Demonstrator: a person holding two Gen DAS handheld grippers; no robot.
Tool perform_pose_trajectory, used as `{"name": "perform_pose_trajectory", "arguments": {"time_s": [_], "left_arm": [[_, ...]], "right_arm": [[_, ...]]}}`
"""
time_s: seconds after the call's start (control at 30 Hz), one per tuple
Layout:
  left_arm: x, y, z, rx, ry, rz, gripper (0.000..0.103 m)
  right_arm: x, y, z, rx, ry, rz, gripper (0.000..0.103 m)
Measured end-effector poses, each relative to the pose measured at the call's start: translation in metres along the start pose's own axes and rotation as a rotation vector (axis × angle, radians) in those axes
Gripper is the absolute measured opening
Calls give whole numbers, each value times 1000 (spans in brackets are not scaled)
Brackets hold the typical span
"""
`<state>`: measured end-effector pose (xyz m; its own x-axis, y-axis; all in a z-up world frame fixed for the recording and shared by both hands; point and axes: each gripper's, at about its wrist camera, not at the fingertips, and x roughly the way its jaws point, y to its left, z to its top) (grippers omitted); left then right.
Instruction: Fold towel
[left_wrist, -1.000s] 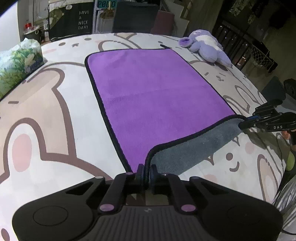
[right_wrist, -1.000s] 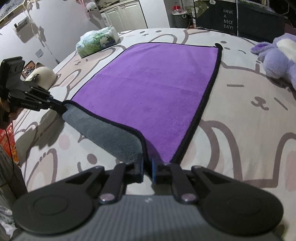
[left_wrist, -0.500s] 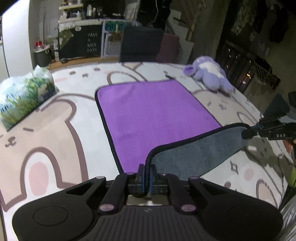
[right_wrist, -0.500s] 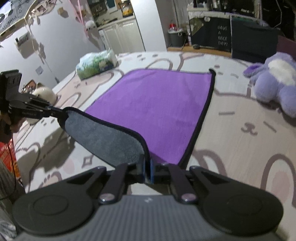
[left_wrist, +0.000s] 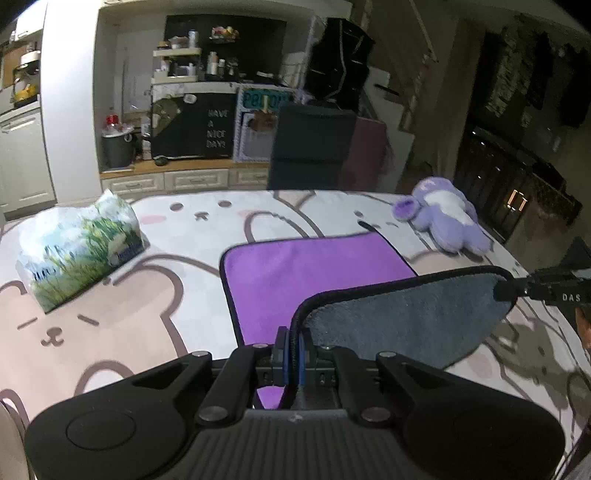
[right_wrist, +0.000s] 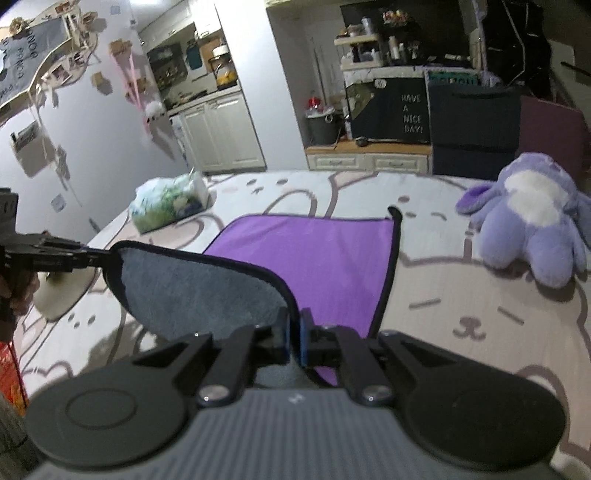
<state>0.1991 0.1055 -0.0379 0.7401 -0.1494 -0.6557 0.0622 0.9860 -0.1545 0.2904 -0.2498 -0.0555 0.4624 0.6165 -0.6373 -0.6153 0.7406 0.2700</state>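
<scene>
A purple towel (left_wrist: 314, 269) with black trim and a grey underside (left_wrist: 402, 317) lies on the bear-print table. Its near edge is lifted off the table, grey side toward me. My left gripper (left_wrist: 294, 350) is shut on the towel's near left corner. My right gripper (right_wrist: 293, 341) is shut on the near right corner; it also shows in the left wrist view (left_wrist: 506, 290) at the right. In the right wrist view the towel (right_wrist: 314, 254) stretches to the left gripper (right_wrist: 107, 258). The far half still lies flat.
A tissue pack (left_wrist: 81, 247) lies at the far left of the table. A purple plush toy (left_wrist: 443, 218) lies at the far right, close to the towel's far corner. A white bowl-like object (right_wrist: 62, 291) sits by the table's left edge. Cabinets stand beyond the table.
Both grippers have risen and moved toward the far side, lifting the towel's near edge higher. More grey underside shows and less purple lies flat.
</scene>
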Motion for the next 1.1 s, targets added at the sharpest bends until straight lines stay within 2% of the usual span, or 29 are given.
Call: {"name": "perform_pose_trajectory", "arguments": {"time_s": [0.6, 1.1], "left_arm": [[42, 12, 52, -33, -86, 91, 5], [105, 24, 82, -54, -70, 152, 5]], "right_arm": [[44, -15, 53, 41, -120, -93, 6], [93, -26, 78, 38, -123, -155, 6]]}}
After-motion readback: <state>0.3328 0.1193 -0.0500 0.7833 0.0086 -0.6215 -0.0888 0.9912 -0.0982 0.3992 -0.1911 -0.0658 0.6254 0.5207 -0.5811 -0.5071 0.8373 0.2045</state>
